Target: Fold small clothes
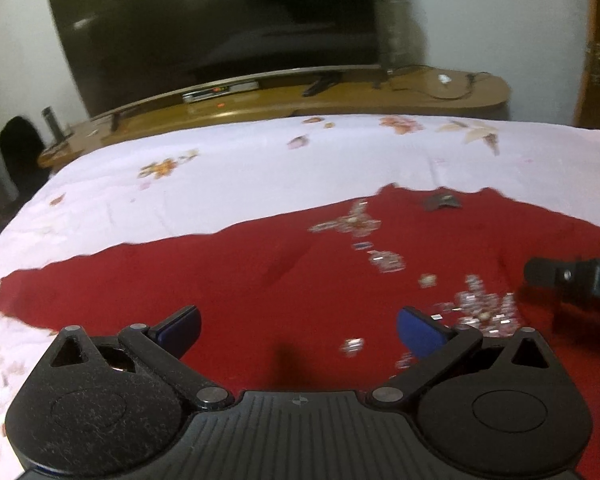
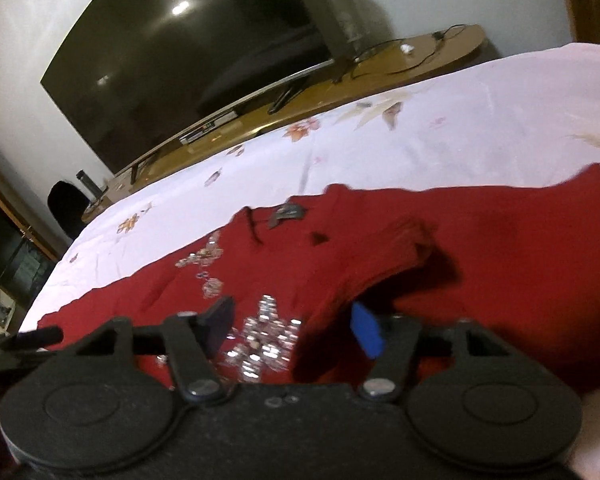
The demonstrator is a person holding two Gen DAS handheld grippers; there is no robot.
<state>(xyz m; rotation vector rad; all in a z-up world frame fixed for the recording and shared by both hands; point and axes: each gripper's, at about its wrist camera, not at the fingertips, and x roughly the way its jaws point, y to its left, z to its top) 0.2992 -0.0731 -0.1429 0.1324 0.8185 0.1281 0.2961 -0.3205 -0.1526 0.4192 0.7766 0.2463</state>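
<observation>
Now my left gripper [image 1: 298,330] hovers wide open over the red sequinned top [image 1: 260,280] spread on the floral bedsheet [image 1: 220,176]; my right gripper [image 2: 294,326], half open, straddles a folded-over sleeve (unclamped). Sequins could snag a pad.

A bed [image 1: 228,176] in a white floral sheet carries a red sequinned garment [image 1: 260,280], spread flat

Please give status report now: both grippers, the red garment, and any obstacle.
Left gripper open, empty, above the red garment. Right gripper open, nothing pinched; a garment fold lies beside its blue pad. Garment on the floral sheet, partly folded. No obstacle seen.
</observation>
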